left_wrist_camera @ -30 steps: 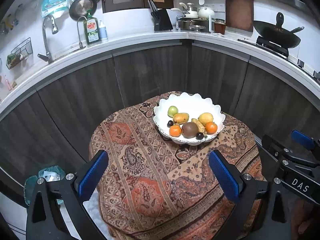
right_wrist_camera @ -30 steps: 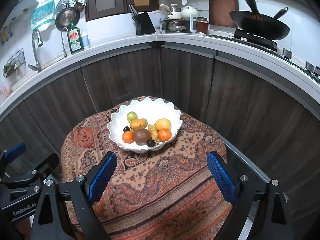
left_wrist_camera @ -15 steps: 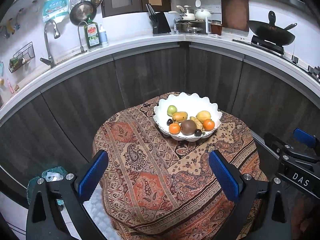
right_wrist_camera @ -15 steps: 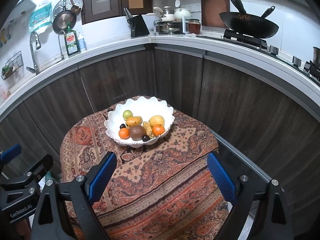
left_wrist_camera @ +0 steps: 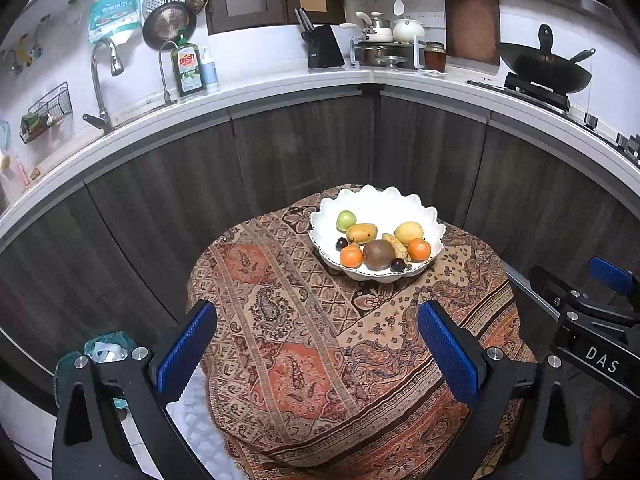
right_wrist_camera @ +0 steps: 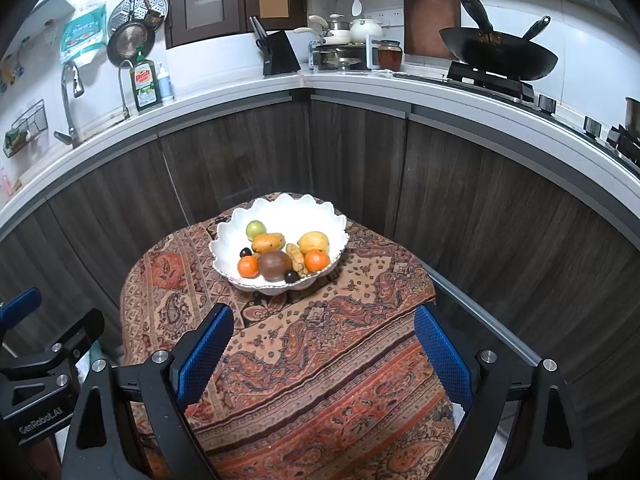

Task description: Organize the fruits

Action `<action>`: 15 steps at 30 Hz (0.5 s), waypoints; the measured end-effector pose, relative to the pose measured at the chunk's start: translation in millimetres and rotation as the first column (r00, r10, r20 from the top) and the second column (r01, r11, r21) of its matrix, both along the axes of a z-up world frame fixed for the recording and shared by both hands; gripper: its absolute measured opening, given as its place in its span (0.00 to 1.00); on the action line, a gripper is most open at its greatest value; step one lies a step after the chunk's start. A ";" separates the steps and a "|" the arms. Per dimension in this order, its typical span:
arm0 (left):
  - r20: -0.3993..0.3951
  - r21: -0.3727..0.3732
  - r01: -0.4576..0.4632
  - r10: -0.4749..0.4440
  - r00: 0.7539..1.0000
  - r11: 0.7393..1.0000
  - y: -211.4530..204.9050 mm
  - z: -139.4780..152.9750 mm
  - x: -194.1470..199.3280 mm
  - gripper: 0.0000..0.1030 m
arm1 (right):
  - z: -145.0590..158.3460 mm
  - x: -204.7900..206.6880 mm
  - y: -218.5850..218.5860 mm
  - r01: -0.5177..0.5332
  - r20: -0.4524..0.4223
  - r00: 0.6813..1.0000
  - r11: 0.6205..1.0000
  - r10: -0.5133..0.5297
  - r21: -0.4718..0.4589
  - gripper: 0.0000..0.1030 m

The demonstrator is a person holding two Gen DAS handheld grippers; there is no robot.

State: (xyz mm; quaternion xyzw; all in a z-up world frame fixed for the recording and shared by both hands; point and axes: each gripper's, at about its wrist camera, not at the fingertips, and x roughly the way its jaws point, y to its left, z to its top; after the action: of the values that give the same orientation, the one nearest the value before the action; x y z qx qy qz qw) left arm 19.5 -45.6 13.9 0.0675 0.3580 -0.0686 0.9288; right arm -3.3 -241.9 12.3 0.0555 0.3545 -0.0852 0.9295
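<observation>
Both jaws stand wide apart and carry nothing: the left gripper (left_wrist_camera: pixel 316 352) and the right gripper (right_wrist_camera: pixel 324 354) hang over the near part of the cloth-covered table (left_wrist_camera: pixel 280 360), well short of the white scalloped bowl (left_wrist_camera: pixel 434 222). All the fruits (left_wrist_camera: pixel 378 244) lie together inside that bowl, and none shows on the cloth beside it. That fits fruit gathered and finished, or fruit waiting to be sorted out of the bowl; the pictures cannot settle which, so no next move is clear
</observation>
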 end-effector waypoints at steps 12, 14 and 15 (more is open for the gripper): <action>-0.002 0.002 -0.005 0.005 1.000 1.000 2.3 -0.3 0.6 0.99 | -0.2 0.1 -0.7 -0.001 0.000 1.000 1.000 0.001 -0.001 0.90; -0.001 0.001 -0.005 0.005 1.000 1.000 2.3 -0.2 0.4 0.99 | -0.3 0.1 -0.8 -0.001 0.000 1.000 1.000 0.001 -0.001 0.90; 0.000 0.002 -0.004 0.004 1.000 1.000 2.3 -0.3 0.5 0.99 | -0.3 0.1 -0.7 -0.001 0.000 1.000 1.000 0.001 0.000 0.90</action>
State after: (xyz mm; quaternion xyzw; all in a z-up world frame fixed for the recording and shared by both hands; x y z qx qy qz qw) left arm 20.0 -43.2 13.6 0.0675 0.3583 -0.0663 0.9288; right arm -3.2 -242.7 12.0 0.0551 0.3545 -0.0848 0.9296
